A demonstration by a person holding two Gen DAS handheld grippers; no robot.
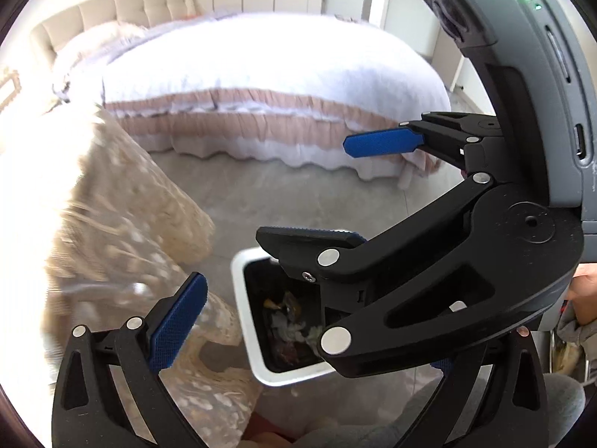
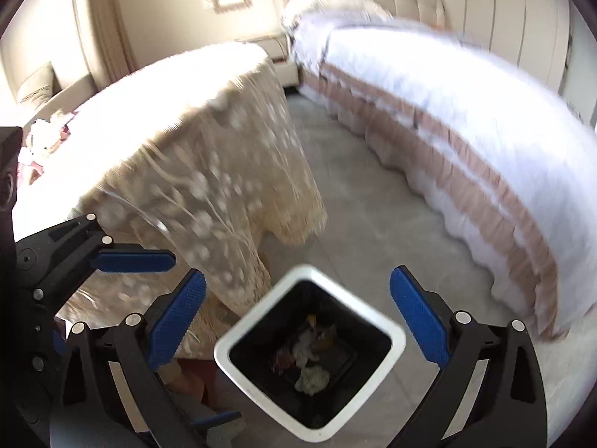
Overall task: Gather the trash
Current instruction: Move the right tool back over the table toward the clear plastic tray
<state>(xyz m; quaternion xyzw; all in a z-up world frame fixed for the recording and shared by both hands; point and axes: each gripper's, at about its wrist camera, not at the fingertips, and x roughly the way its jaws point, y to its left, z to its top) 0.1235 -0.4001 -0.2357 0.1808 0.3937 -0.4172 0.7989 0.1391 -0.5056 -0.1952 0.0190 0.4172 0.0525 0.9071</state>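
Left wrist: left gripper (image 1: 306, 321) jaws wide, empty; right gripper (image 1: 335, 190) above bin (image 1: 238, 291), jaws spread. Right wrist: jaws fully apart, empty; trash (image 2: 309, 358) at bin bottom. Drop step looks done; next, probably seek more litter on bench (image 2: 209, 156).

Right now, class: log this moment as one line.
right gripper: open, empty | left gripper: open, empty | bin: trash inside

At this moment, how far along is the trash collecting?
Done: crumpled scraps lie in the bin, beside the draped table. In hand: nothing; right gripper hangs over the bin, jaws wide apart and empty; left gripper looks open too. Left: cannot tell; a blurred heap on the table may be litter.
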